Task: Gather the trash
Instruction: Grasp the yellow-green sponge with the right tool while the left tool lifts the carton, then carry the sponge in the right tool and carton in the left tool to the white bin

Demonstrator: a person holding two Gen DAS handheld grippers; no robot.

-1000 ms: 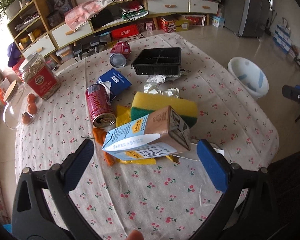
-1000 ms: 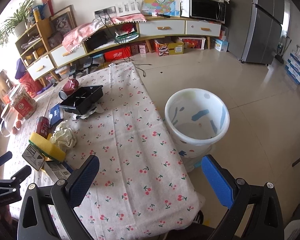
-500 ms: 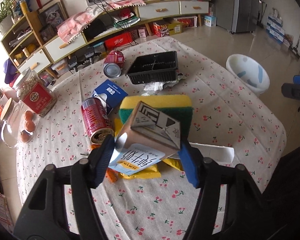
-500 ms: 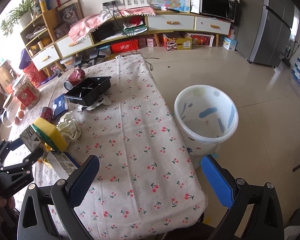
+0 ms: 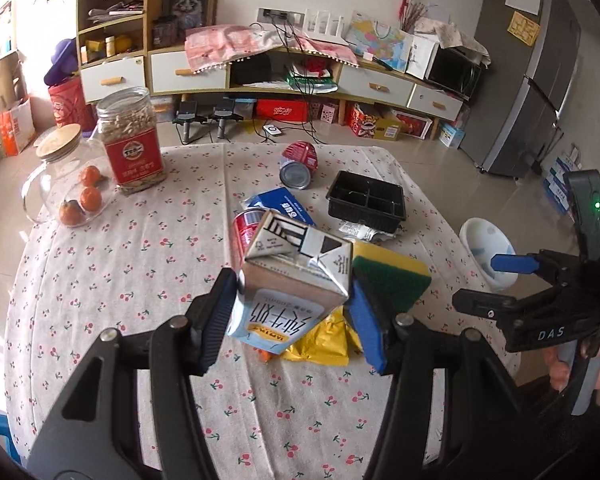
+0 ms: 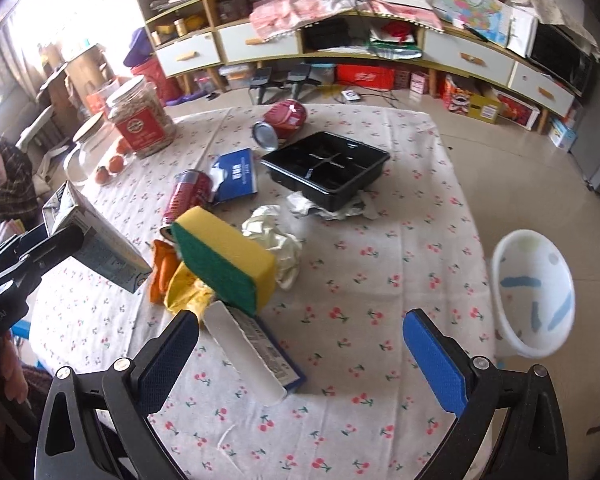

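My left gripper is shut on a blue and brown milk carton and holds it lifted above the table; the carton also shows in the right wrist view. My right gripper is open and empty above the table's near edge, over a flat white and blue box. Trash lies on the cherry-print tablecloth: a yellow and green sponge, crumpled paper, red cans, a blue packet, a black tray, yellow and orange wrappers.
A white bin stands on the floor right of the table. A jar with a red label and a glass jar of oranges stand at the far left. Shelves and drawers line the back wall.
My left gripper closed on the milk carton and lifted it off the table. My right gripper swung left from the bin toward the table and the trash pile.
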